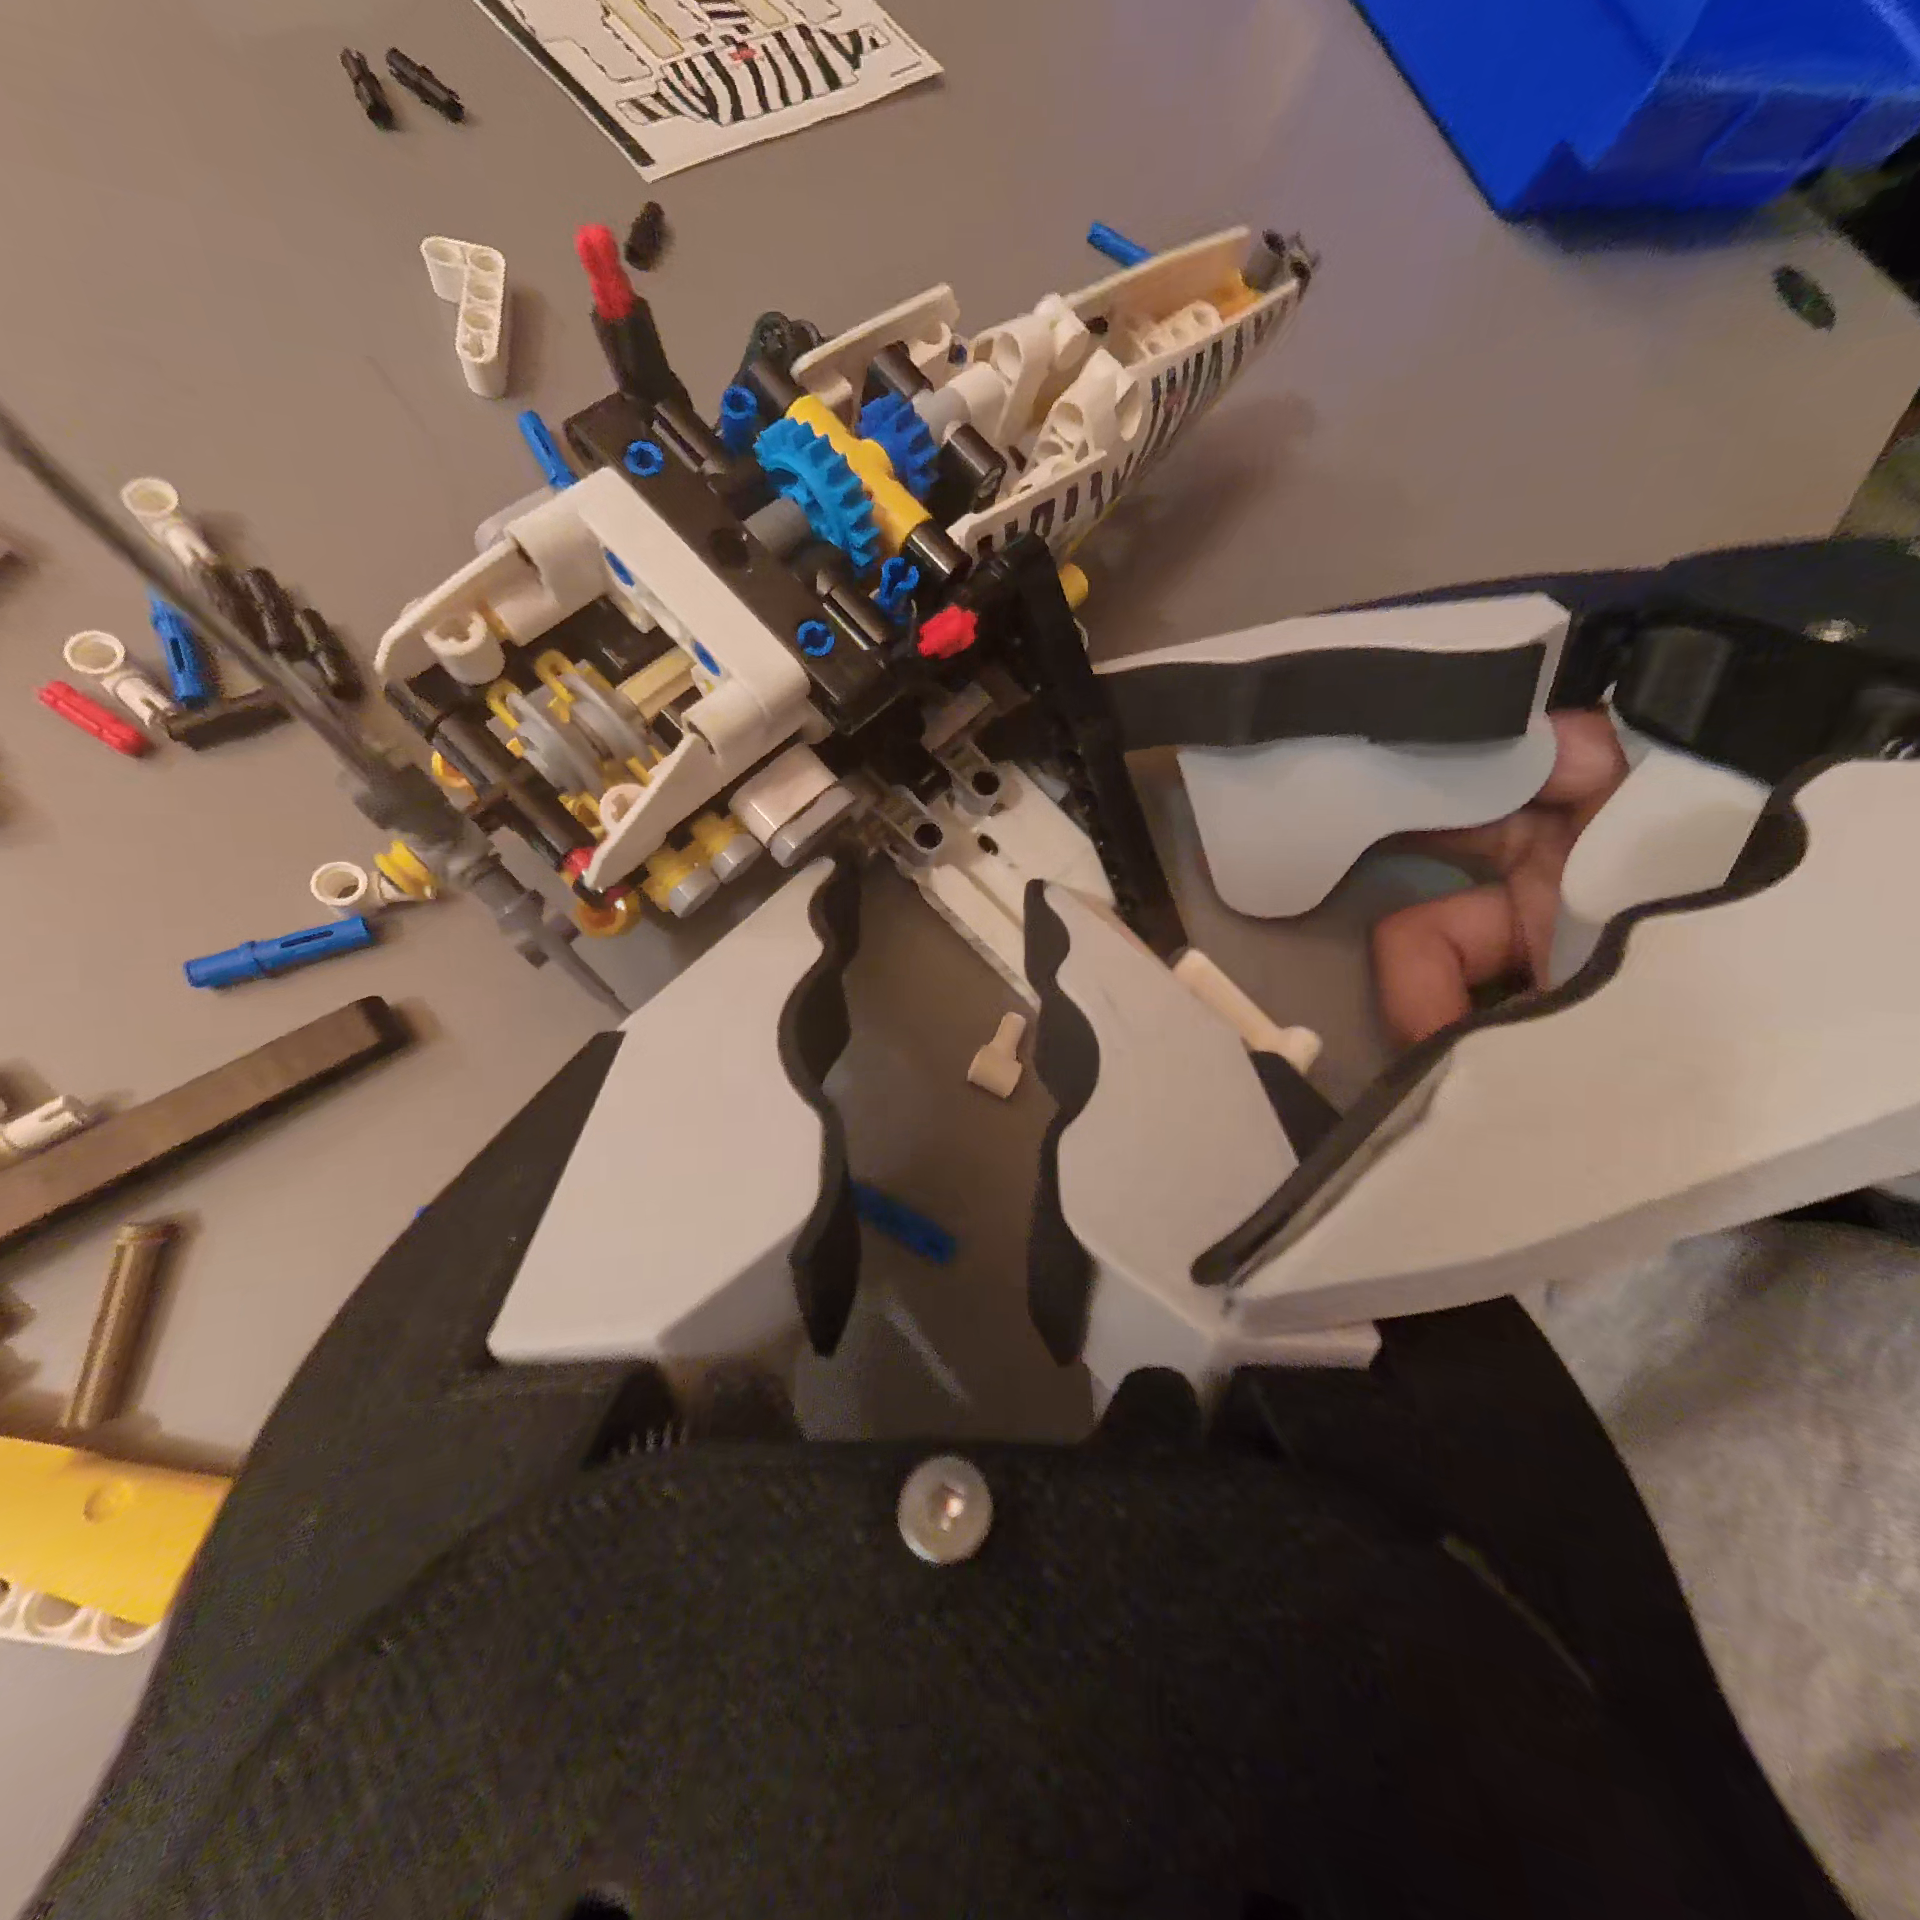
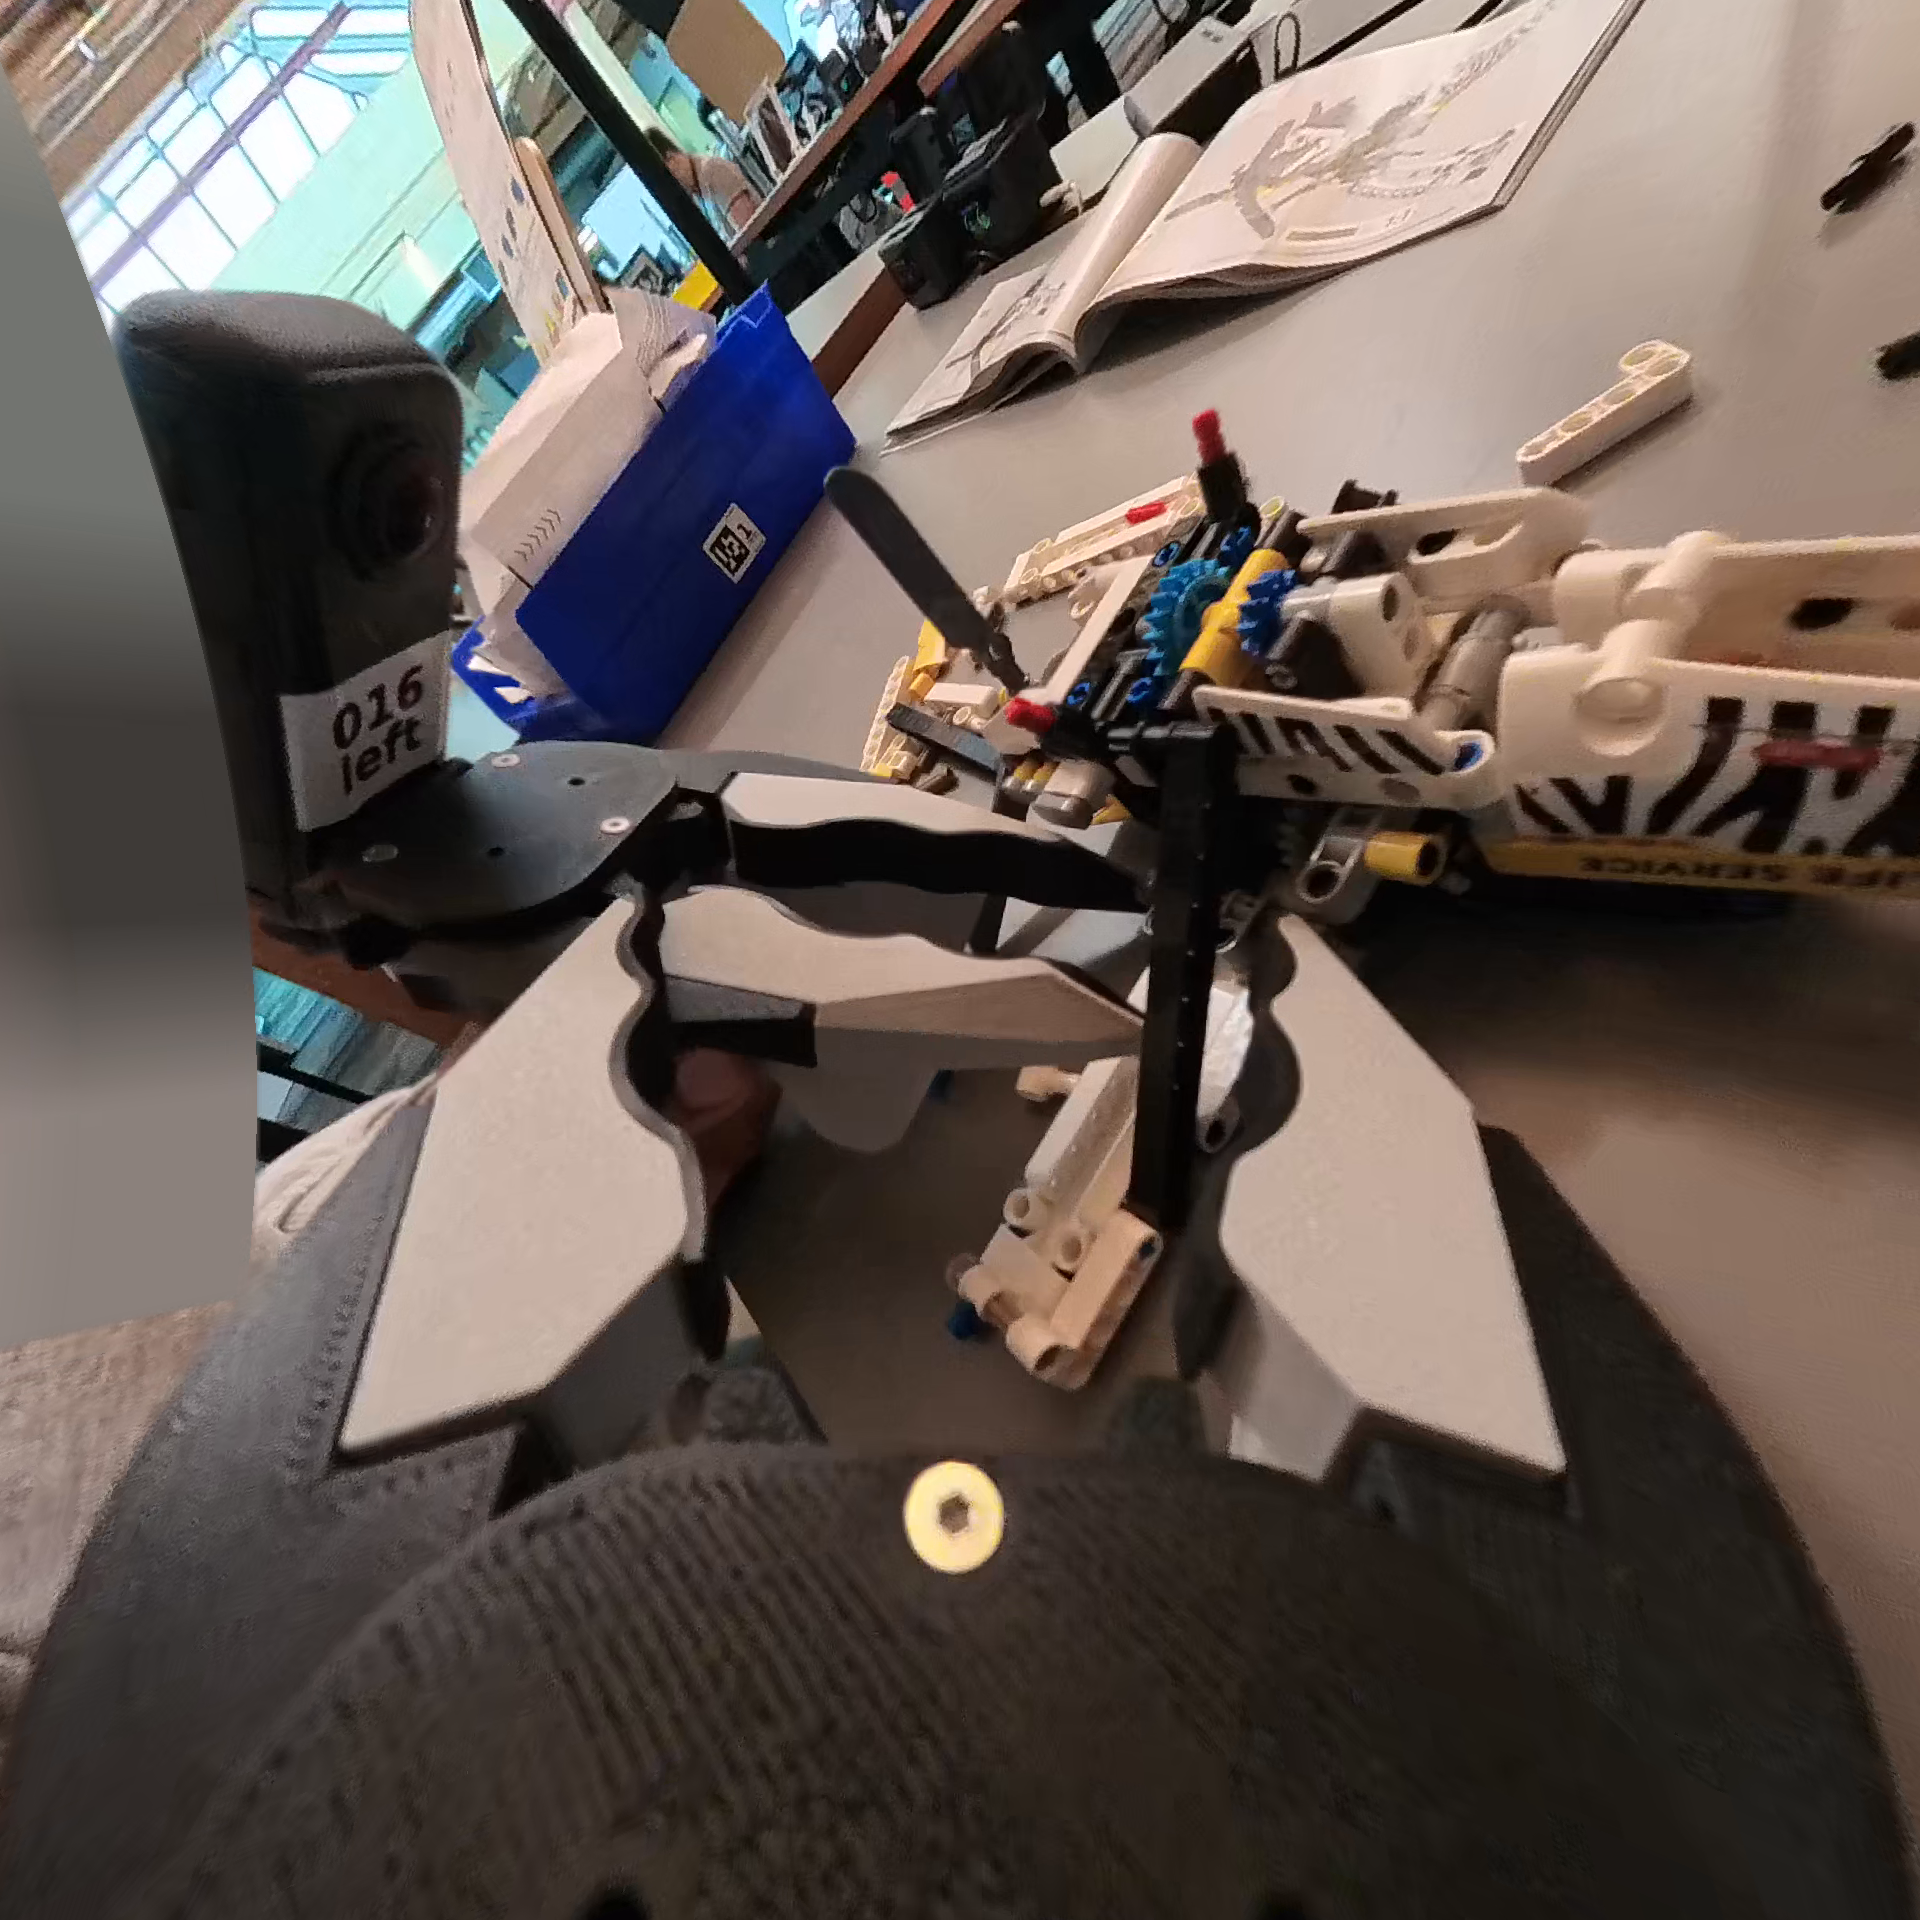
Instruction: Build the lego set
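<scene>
The part-built lego model (image 1: 727, 582) is white, black and yellow with blue gears and zebra-striped panels; in the right wrist view (image 2: 1351, 675) it lies on the grey table. My left gripper (image 1: 940, 883) has its jaws narrowed, with the tips clamped on the model's grey underside. It also shows in the right wrist view (image 2: 1138, 961). My right gripper (image 2: 961, 925) is wide open. It straddles a long black beam (image 2: 1174, 987) hanging from the model, with a white sub-assembly (image 2: 1070, 1247) at the beam's lower end. The right gripper enters the left wrist view from the right (image 1: 1164, 977).
Loose pins and a blue pin (image 1: 275, 951) lie at the left, with a white angled beam (image 1: 473, 312), a black bar (image 1: 197, 1112) and a yellow panel (image 1: 83, 1527). A blue bin (image 2: 675, 520), a sticker sheet (image 1: 727, 73) and an open booklet (image 2: 1299, 187) sit farther back. My left gripper's tips are some 10 centimeters from the black bar (image 1: 197, 1112).
</scene>
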Motion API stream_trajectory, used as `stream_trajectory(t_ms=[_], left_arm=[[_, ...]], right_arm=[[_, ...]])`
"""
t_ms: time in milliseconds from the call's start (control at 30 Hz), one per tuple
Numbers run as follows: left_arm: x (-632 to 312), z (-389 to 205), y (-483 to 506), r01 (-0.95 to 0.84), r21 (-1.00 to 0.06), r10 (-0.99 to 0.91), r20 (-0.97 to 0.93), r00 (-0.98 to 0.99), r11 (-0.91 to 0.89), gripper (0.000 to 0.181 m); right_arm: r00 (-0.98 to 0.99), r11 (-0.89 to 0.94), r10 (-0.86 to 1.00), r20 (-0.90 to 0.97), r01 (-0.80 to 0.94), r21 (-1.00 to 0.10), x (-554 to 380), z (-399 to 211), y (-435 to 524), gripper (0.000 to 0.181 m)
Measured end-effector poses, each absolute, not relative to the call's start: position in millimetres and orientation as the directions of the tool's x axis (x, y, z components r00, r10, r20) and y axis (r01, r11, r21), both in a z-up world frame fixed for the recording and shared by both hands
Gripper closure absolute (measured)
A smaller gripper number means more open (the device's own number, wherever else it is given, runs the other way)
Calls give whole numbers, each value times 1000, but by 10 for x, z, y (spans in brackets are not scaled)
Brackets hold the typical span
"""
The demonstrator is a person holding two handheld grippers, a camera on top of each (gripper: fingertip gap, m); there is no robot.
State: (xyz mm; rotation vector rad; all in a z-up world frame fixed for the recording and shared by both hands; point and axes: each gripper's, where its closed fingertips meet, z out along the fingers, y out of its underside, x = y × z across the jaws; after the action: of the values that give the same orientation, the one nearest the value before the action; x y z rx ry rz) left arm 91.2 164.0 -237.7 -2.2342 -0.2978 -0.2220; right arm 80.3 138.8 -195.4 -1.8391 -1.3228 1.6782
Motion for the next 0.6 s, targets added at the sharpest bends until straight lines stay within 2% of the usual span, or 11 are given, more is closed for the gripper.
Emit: stream_trajectory(t_ms=[167, 267, 467, 600], left_arm=[[927, -2397, 1637, 283, -725, 116, 272, 955, -628, 158], [918, -2401, 1635, 298, -721, 127, 282, 951, -626, 163], [851, -2363, 1602, 352, -728, 165, 317, 934, -589, 159], [781, -2371, 1581, 435, -707, 216, 383, 898, -558, 146]], right_arm=[[-142, -491, 787, -600, 443, -750, 792, -1972, 1400, 66], [-159, -489, 777, -609, 456, -743, 782, -1972, 1379, 72], [-162, -479, 774, -612, 483, -733, 766, -1996, 1405, 78], [-159, -471, 779, -607, 491, -733, 757, -2007, 1422, 81]])
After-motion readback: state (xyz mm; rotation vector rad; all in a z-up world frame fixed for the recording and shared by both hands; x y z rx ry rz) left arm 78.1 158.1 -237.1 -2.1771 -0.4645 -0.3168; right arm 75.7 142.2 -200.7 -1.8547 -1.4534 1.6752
